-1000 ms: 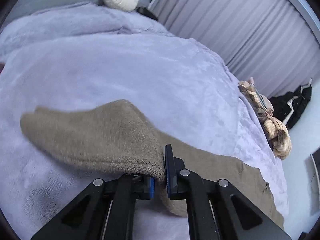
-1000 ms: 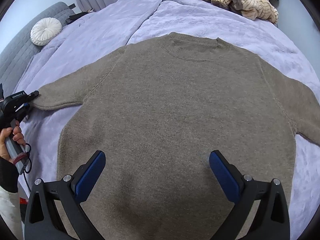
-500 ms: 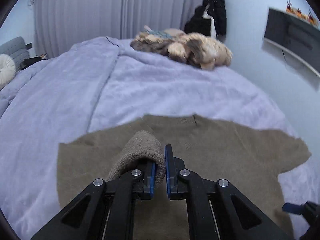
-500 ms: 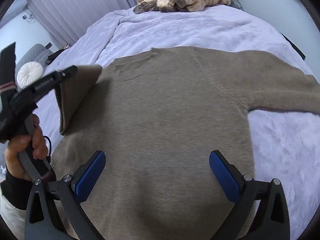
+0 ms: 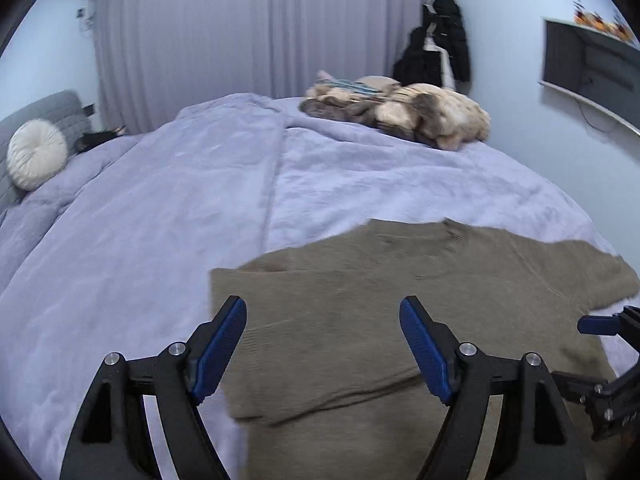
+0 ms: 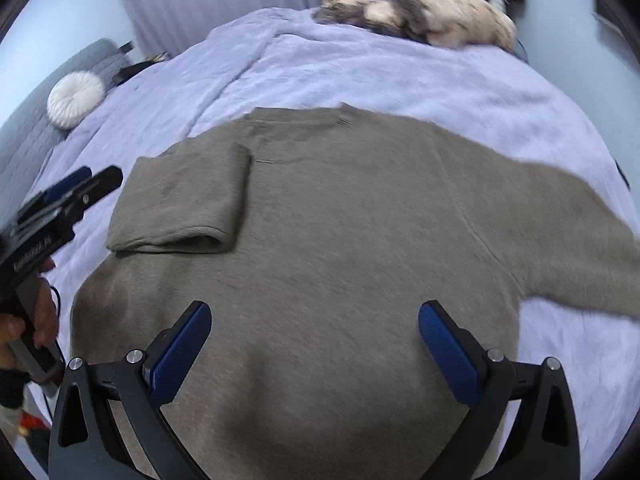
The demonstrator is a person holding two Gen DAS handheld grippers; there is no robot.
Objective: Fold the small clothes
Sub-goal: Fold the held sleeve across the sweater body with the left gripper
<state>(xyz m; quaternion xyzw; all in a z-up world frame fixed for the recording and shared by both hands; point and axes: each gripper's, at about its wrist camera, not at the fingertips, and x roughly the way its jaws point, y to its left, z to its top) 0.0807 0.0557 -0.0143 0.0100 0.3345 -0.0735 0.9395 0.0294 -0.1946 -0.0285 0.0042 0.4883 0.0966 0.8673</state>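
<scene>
A taupe sweater point(image 6: 340, 248) is spread flat on the lavender bed point(image 6: 360, 76), its left sleeve point(image 6: 184, 204) folded in over the chest while the right sleeve point(image 6: 580, 240) is stretched out to the side. The left tool point(image 5: 323, 344) has just been opening; its blue pads are now spread, nothing is pinched between them, and it is held over the folded sleeve. The right tool point(image 6: 314, 344) is also spread wide and empty above the sweater's lower body. A pile of clothes point(image 5: 404, 112) is heaped at the bed's far edge.
</scene>
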